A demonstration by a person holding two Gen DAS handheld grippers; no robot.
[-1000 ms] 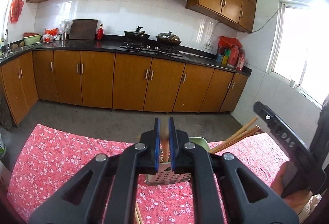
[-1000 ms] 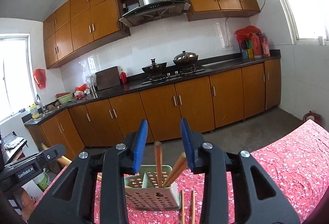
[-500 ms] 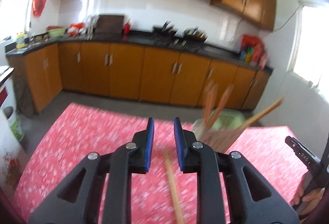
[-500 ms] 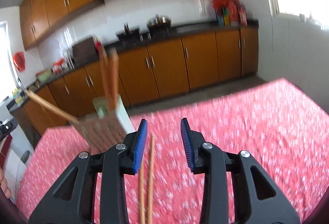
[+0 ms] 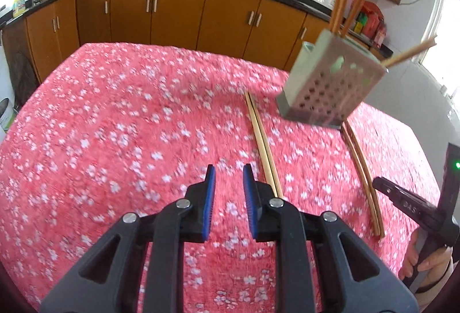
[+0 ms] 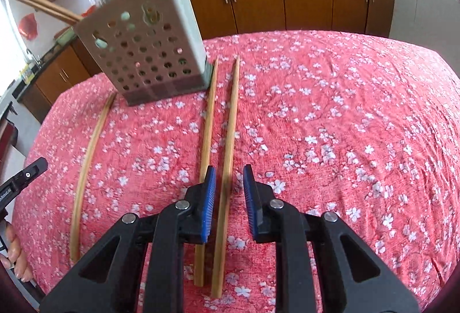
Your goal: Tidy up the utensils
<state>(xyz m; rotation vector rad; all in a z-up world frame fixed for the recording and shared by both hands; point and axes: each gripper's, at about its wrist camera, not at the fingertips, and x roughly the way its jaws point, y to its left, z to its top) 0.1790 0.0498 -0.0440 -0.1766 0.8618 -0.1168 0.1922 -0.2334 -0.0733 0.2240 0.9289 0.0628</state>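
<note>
The right gripper has just been closing, pads not yet pressing the chopstick lying between them. The left gripper hangs parted and empty. The perforated holder stands near, awaiting loose chopsticks.

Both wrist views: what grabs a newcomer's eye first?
The red floral tablecloth fills both views. A perforated utensil holder with chopsticks sticking out stands at its far side. Loose chopsticks lie in front of it; one runs between the right gripper jaws, untouched by the pads.
</note>
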